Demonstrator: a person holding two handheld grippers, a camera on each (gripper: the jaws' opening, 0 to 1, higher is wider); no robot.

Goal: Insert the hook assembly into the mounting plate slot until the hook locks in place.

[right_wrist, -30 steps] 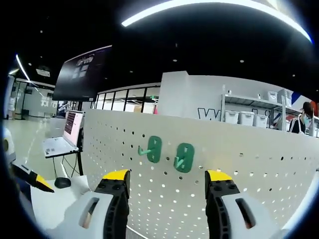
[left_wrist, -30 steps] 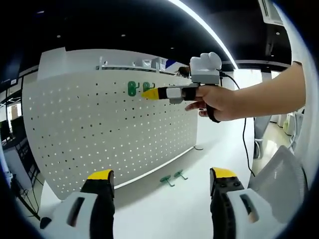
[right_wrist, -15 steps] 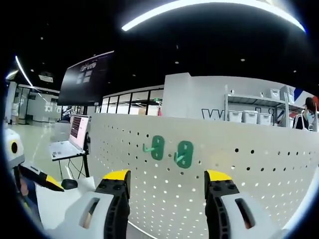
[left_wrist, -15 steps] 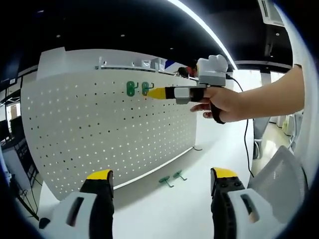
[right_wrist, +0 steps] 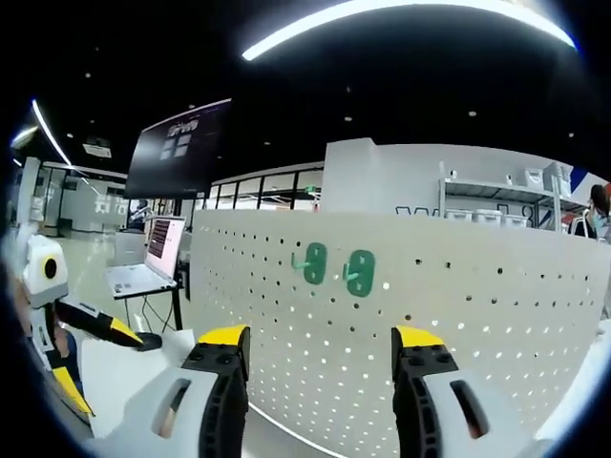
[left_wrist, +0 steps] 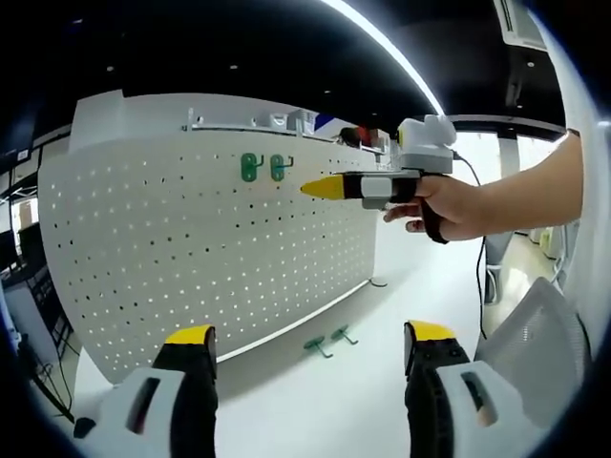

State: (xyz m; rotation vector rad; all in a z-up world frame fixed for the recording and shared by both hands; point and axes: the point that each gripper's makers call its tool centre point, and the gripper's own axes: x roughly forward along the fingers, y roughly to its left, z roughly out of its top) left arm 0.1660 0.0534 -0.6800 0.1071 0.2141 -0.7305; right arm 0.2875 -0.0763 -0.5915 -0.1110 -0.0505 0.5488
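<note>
Hooks on board: 2 green plastic hooks (left_wrist: 264, 168) are being seen seated side by side on the white perforated pegboard (left_wrist: 191, 248).
Spare hooks: 2 more (left_wrist: 329, 341) are lying flat on the white table (left_wrist: 325, 401), at 12 o'clock from the left gripper (left_wrist: 310, 382), the nearer one.
Left gripper: jaws are being held apart, empty.
Right gripper (right_wrist: 315, 382): jaws are being held apart, empty, pointed at the board.

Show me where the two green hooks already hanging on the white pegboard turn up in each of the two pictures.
Left gripper view: the green hooks hang high on the pegboard, left of the right gripper.
Right gripper view: the green hooks sit near the centre, above the jaws.
Shared landmark: the white pegboard.
</note>
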